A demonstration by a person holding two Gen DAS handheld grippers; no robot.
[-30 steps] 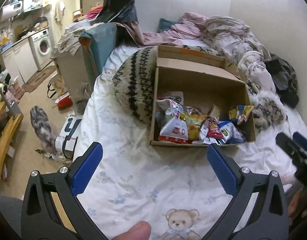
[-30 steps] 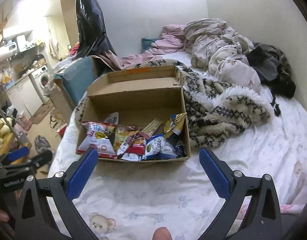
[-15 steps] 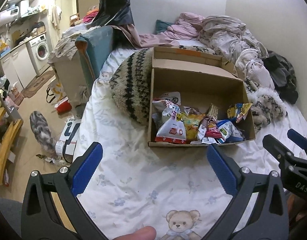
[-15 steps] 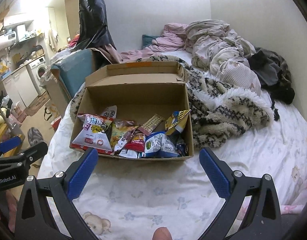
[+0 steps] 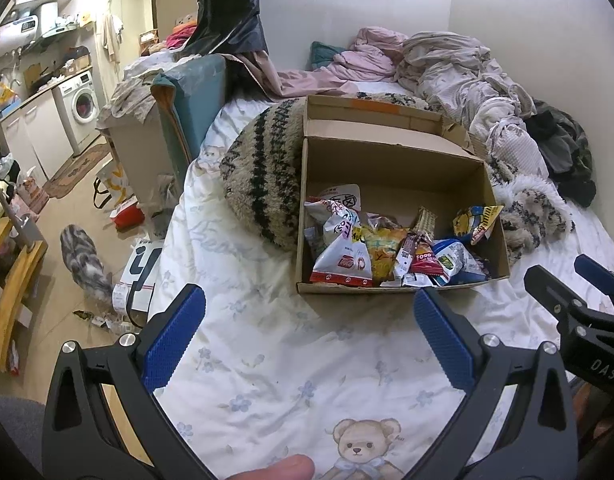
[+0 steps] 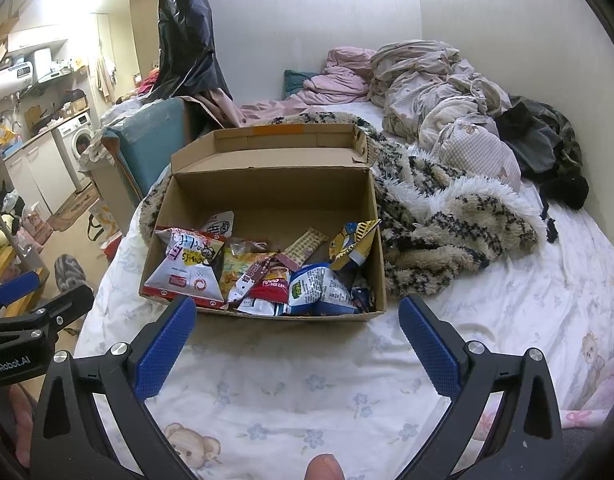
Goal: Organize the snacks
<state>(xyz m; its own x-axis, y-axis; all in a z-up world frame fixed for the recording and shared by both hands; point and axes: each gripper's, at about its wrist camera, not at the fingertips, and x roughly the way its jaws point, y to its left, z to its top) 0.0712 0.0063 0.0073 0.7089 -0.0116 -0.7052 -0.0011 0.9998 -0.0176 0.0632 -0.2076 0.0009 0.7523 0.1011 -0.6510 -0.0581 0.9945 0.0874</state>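
Note:
An open cardboard box (image 5: pixel 391 168) (image 6: pixel 267 188) sits on the white bed sheet and holds several snack packets. A white and red bag (image 5: pixel 341 258) (image 6: pixel 185 268) lies at its left front, a blue and white bag (image 5: pixel 451 260) (image 6: pixel 319 290) at its right front, and a yellow and blue packet (image 5: pixel 477 220) (image 6: pixel 353 242) leans on the right wall. My left gripper (image 5: pixel 307 308) is open and empty, just short of the box's front. My right gripper (image 6: pixel 297 312) is open and empty at the box's front edge; it also shows in the left wrist view (image 5: pixel 579 292).
A fuzzy patterned blanket (image 6: pixel 447 220) (image 5: pixel 263 176) lies beside and behind the box. Crumpled bedding (image 6: pixel 439 96) is piled at the back. The bed's left edge drops to a cluttered floor with a grey tabby cat (image 5: pixel 83 260). A teal box (image 5: pixel 191 96) stands by the bed.
Both grippers have moved forward toward the box, which now looks larger and closer. Both stay open and empty.

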